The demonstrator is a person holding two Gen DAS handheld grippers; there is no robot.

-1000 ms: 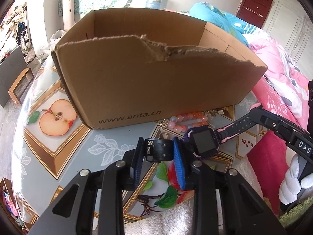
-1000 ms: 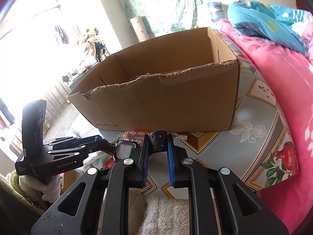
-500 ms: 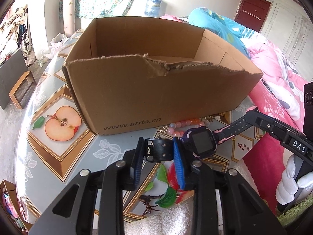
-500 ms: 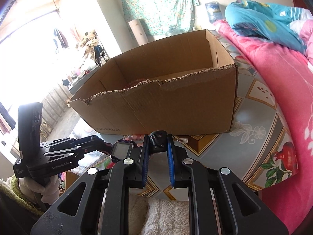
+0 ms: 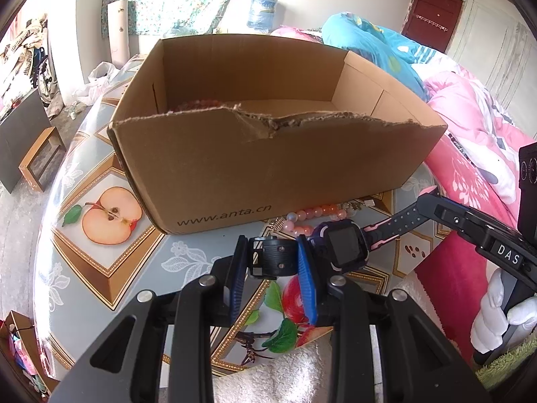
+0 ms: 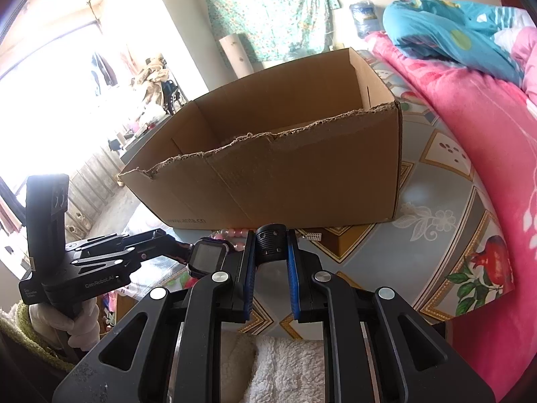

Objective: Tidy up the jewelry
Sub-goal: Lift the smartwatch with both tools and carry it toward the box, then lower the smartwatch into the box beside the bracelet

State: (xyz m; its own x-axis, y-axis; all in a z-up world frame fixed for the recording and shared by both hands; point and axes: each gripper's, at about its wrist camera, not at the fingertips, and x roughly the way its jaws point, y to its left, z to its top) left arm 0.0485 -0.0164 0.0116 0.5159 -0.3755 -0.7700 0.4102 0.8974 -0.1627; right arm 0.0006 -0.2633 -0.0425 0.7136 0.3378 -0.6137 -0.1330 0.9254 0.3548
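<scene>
Table (image 5: 110, 268): round top under a patterned cloth with fruit prints, bed with pink bedding along its far right side.

Cardboard box (image 5: 268, 168): open-topped, near wall torn ragged along its upper edge, sits mid-table directly ahead of both grippers. Some reddish beads show inside near its left wall; the rest of the floor is hidden by the near wall.

Watch (image 5: 345, 245): dark case, black-and-pink strap, held off the table just short of the box's near wall and lower than the torn edge. Its long axis runs left to right, roughly parallel to that wall, stretched between the two grippers.

Left gripper (image 5: 273, 265): clamped on the buckle end of the strap, blue pads pressing both sides. Right gripper (image 6: 271, 245): clamped on the opposite strap end; in the left wrist view it reaches in from the right. Both hands share the load; neither is clearly nearer the box.

Bead bracelet (image 5: 312, 215): pink and orange, lying on the cloth against the foot of the box, beyond the watch.

Judgement: the box opening lies ahead and above, so the watch must rise over the torn edge, then go forward, strap kept crosswise.
</scene>
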